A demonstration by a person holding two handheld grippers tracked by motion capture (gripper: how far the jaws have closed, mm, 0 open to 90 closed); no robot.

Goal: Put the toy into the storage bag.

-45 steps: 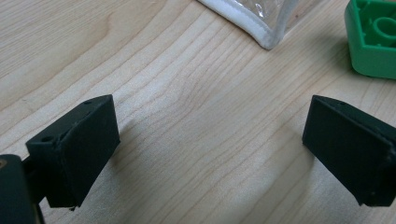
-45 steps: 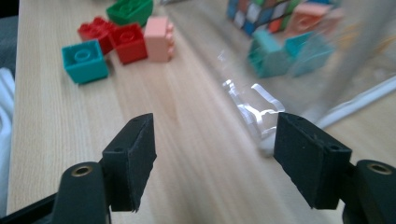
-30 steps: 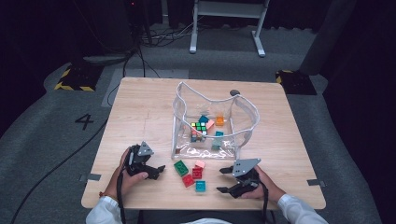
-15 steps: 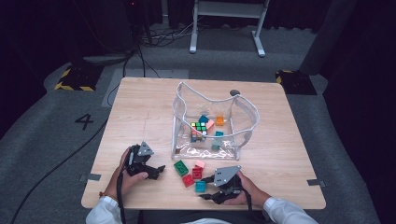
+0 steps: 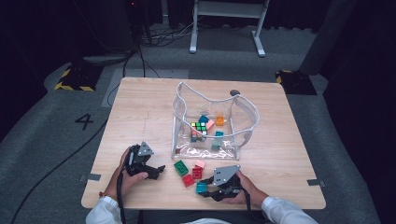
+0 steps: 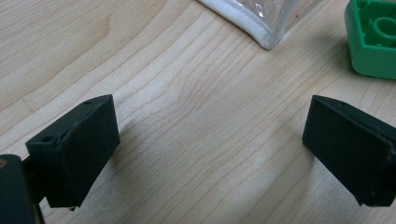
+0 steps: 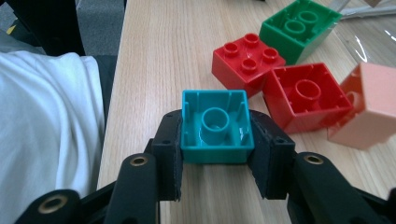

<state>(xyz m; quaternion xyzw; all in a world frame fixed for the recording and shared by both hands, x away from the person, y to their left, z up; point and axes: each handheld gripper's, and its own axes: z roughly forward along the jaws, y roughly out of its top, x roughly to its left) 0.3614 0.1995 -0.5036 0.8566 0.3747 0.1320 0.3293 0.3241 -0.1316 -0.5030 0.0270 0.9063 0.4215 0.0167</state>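
A teal brick (image 7: pixel 215 127) lies hollow side up between the two pads of my right gripper (image 7: pixel 215 156), which is shut on it near the table's front edge (image 5: pixel 202 187). Beyond it sit two red bricks (image 7: pixel 247 58) (image 7: pixel 306 95), a green brick (image 7: pixel 299 29) and a pink brick (image 7: pixel 369 105). My left gripper (image 6: pixel 210 144) stands open over bare wood, with a green brick (image 6: pixel 373 39) at its upper right and the bag's white hem (image 6: pixel 247 23) ahead. In the high view the left gripper (image 5: pixel 156 171) rests at the front left.
A clear plastic bag (image 5: pixel 212 123) with white trim stands open mid-table, holding a puzzle cube (image 5: pixel 198 128) and several coloured bricks. A person's white sleeve (image 7: pixel 46 130) lies by the table's front edge. The wooden table (image 5: pixel 140 107) has free room at left and far back.
My right gripper has moved left along the front edge to the teal brick and shut on it. The left gripper has stayed in place.
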